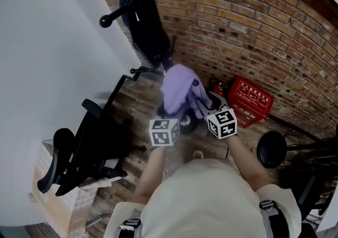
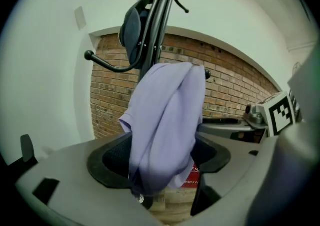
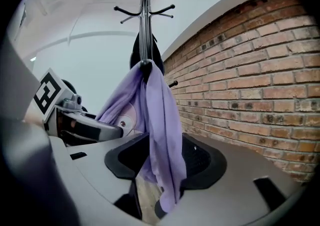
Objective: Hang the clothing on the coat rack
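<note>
A lilac garment (image 1: 179,92) hangs draped over a lower hook of the black coat rack (image 1: 145,15), in front of the brick wall. In the left gripper view the lilac cloth (image 2: 167,120) drops between the wide-apart jaws of my left gripper (image 2: 162,157), which is open. Seen from the right gripper view, the garment (image 3: 157,115) hangs from the rack's hook (image 3: 145,64) and passes loosely between the spread jaws of my right gripper (image 3: 160,162), also open. Both grippers (image 1: 170,118) (image 1: 203,106) sit just below the cloth. A dark jacket (image 1: 150,31) hangs higher on the rack.
A red box (image 1: 249,101) lies on the floor by the brick wall (image 1: 253,31). A black office chair (image 1: 79,147) stands to the left, with a cardboard box (image 1: 58,205) beside it. A round black stand (image 1: 271,149) sits at the right.
</note>
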`<state>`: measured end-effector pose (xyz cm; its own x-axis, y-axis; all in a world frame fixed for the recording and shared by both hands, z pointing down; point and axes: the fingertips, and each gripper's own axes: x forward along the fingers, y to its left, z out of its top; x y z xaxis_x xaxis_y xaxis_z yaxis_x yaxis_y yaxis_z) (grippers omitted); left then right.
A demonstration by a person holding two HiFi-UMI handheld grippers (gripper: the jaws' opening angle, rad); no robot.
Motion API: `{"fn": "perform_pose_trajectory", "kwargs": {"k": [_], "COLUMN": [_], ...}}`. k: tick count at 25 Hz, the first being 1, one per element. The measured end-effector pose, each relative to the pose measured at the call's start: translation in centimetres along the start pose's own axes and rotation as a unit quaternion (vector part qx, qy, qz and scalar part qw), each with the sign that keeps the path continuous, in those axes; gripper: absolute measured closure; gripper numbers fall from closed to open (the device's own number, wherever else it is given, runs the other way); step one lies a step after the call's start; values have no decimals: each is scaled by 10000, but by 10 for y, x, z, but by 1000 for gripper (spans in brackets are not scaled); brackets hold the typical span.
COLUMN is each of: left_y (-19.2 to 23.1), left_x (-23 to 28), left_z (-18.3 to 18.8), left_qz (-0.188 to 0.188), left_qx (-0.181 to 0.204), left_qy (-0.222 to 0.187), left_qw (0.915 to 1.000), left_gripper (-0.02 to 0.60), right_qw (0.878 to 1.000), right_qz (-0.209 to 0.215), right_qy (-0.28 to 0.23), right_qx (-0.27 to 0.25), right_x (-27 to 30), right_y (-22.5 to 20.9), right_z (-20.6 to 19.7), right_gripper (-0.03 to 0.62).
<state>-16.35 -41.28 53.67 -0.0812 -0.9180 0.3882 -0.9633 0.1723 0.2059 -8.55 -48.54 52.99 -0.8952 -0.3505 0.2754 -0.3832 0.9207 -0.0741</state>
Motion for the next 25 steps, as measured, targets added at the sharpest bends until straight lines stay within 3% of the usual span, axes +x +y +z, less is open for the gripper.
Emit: {"fn": "perform_pose_trajectory", "kwargs": {"k": [10, 14, 15, 18, 25], "left_y": [5, -6, -8, -13, -22], "left_x": [-82, -122, -133, -164, -234], "left_z": [-11, -15, -17, -20, -30], "left_qz": [-124, -475, -525, -530, -298], "left_qx": [-91, -196, -177, -135, -197], "left_qy": [-290, -515, -561, -708, -1014], "left_qw": [9995, 9974, 9969, 9960, 9942], "left_gripper": [256, 258, 269, 401, 510], "right_qw": [9987, 9981, 9980, 9972, 9964], "right_qz": [-420, -439, -435, -407, -235], "right_qy": [-241, -379, -427, -615, -817], "right_qx": [145, 199, 193, 138, 17], "right_x": [-61, -88, -95, -116, -161], "right_y": [52, 88, 98, 127, 189], "right_z": [6, 9, 10, 18, 29], "right_gripper": [414, 439, 452, 490, 568]}}
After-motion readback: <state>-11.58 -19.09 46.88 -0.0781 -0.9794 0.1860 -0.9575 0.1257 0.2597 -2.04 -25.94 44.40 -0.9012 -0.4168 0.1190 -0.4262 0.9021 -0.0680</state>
